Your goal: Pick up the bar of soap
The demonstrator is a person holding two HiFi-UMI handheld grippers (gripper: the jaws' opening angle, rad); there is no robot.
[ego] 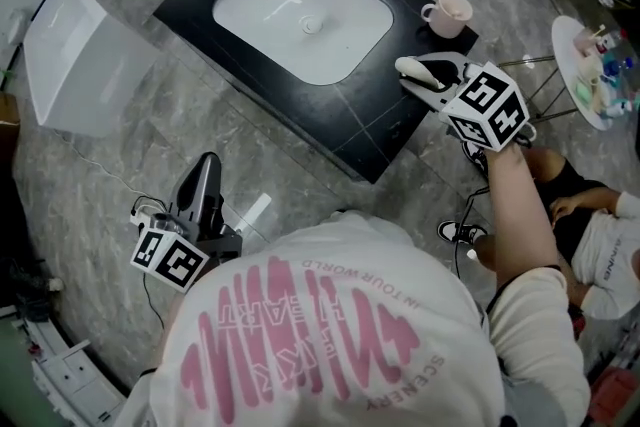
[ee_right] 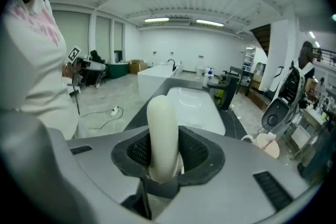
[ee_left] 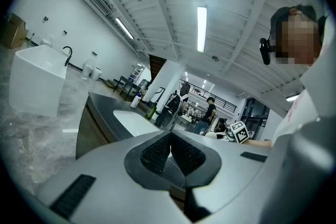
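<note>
we see right gripper (ee_right: 165,150) pinching cream-white rounded bar of soap (ee_right: 161,118) edge-on, held clear above black counter with white basin (ego: 195,3); pickup looks done. left gripper (ee_left: 170,152) pressed together, empty, low aside, likely unneeded.

A pink mug (ego: 447,13) stands on the black counter (ego: 350,120) beside the white basin (ego: 285,10).
</note>
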